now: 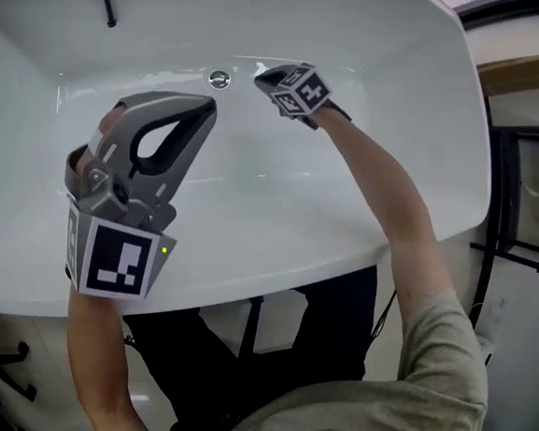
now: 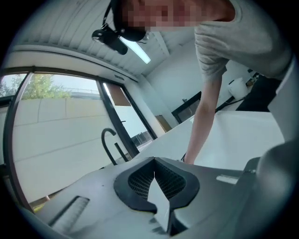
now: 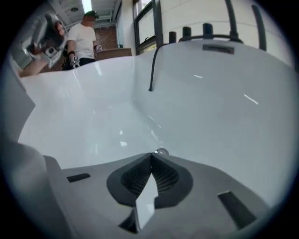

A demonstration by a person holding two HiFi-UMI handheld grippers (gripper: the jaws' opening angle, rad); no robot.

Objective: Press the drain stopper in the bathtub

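The chrome drain stopper [image 1: 219,78] sits low on the far side of the white bathtub [image 1: 386,153]. My right gripper [image 1: 265,77] reaches down into the tub, shut and empty, its tips a short way right of the stopper. In the right gripper view the stopper [image 3: 161,151] shows just beyond the closed tips of the right gripper [image 3: 152,157]. My left gripper [image 1: 207,105] is held high over the near rim, shut on nothing. In its own view the left gripper [image 2: 154,160] points away from the tub toward a window.
A black faucet pipe [image 1: 109,8] hangs over the tub's far wall, also seen as a black pipe [image 3: 152,70]. A black rack [image 1: 522,206] stands to the right of the tub. A person in a white shirt [image 3: 84,39] stands far back.
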